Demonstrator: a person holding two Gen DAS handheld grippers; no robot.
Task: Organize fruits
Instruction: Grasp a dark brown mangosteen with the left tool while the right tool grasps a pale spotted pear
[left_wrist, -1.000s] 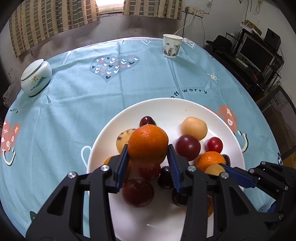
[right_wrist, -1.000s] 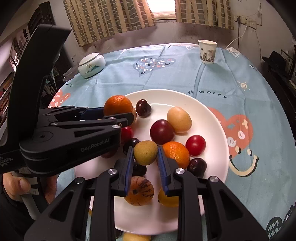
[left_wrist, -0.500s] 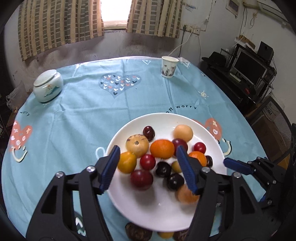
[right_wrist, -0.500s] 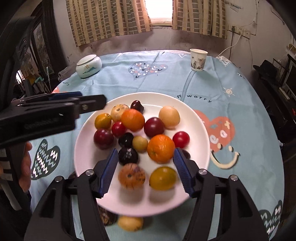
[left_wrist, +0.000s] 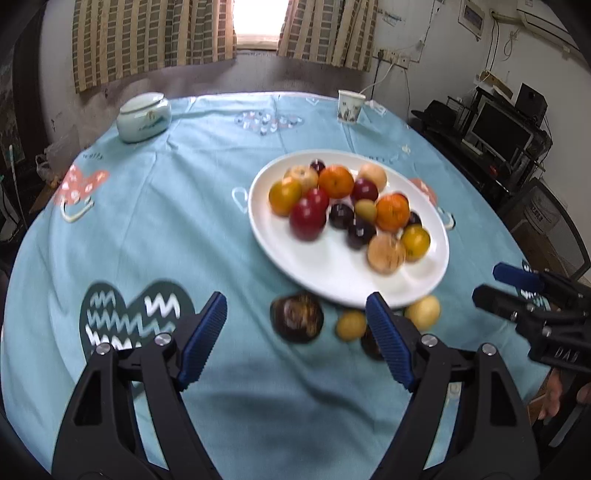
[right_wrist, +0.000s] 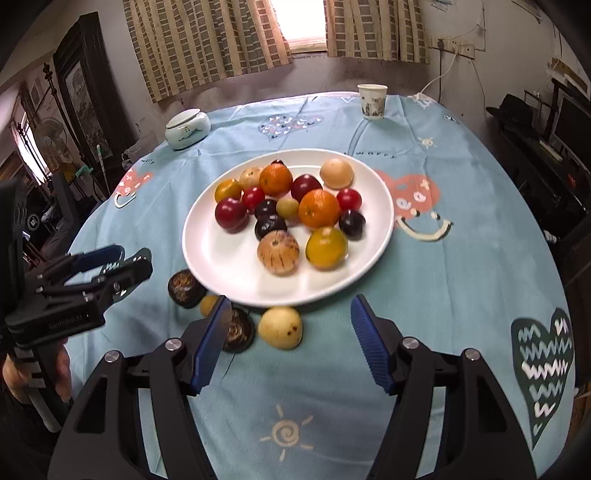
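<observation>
Four loose fruits: lying on the tablecloth (right_wrist: 443, 295) just beside the near rim of the white plate (right_wrist: 207, 254), which is holding the rest.
Pale round fruit (right_wrist: 280, 327): sitting nearest the right gripper (right_wrist: 290, 341); probably light, smooth, prone to rolling, so grip across its widest part.
Dark fruit (left_wrist: 296, 316): looking wrinkled, perhaps soft; squeeze gently.
Right gripper: jaws opening, nothing between them.
Left gripper (left_wrist: 295, 345): jaws opening, gripping nothing.

White plate (right_wrist: 207, 258), blue heart-patterned tablecloth (right_wrist: 461, 266), seemingly dark-brown fruit (left_wrist: 296, 322)
</observation>
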